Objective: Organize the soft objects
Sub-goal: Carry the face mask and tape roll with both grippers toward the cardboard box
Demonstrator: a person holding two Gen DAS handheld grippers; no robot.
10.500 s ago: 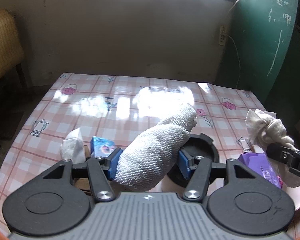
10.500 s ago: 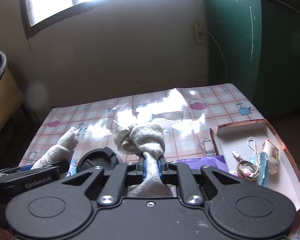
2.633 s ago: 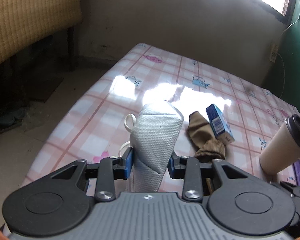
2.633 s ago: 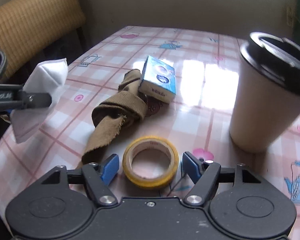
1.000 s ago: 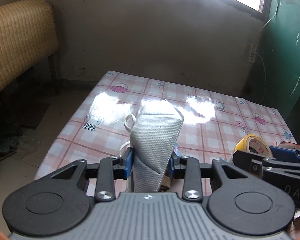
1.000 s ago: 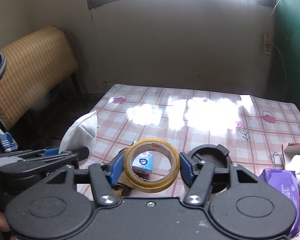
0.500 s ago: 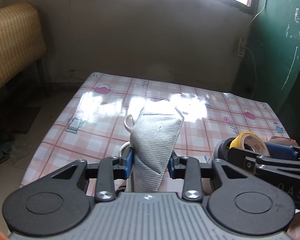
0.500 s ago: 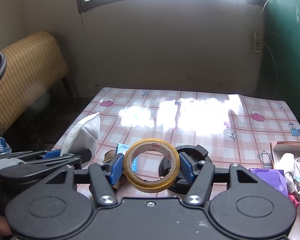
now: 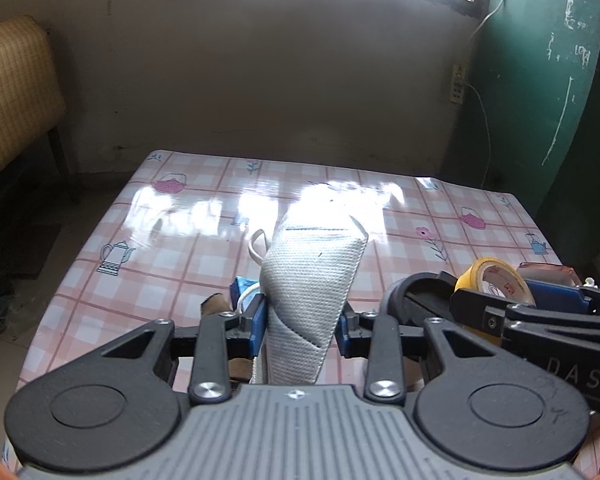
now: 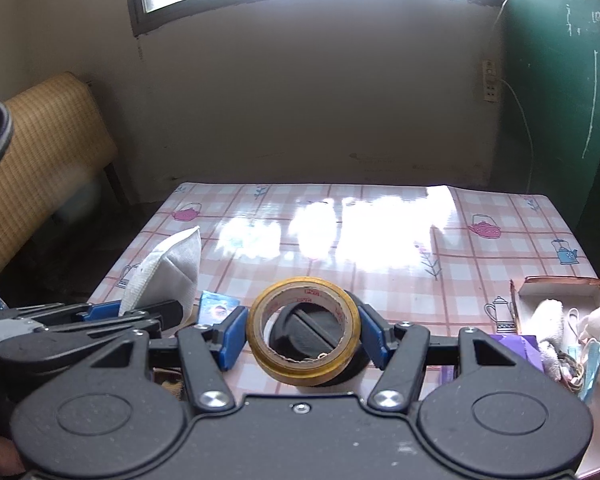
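Observation:
My left gripper is shut on a white folded face mask and holds it above the table; the mask also shows in the right wrist view. My right gripper is shut on a yellow tape roll, held above the black lid of a cup. The tape roll also shows at the right of the left wrist view. A copper-edged box at the right holds white cloths and other small soft items.
A pink checked tablecloth covers the table. A small blue box and a brown sock lie near the front left. A purple packet lies beside the box. A wicker chair stands at the left.
Both grippers have swung right and back from the table's left side, still holding the mask and the tape roll. The copper-edged box has come further into the right wrist view.

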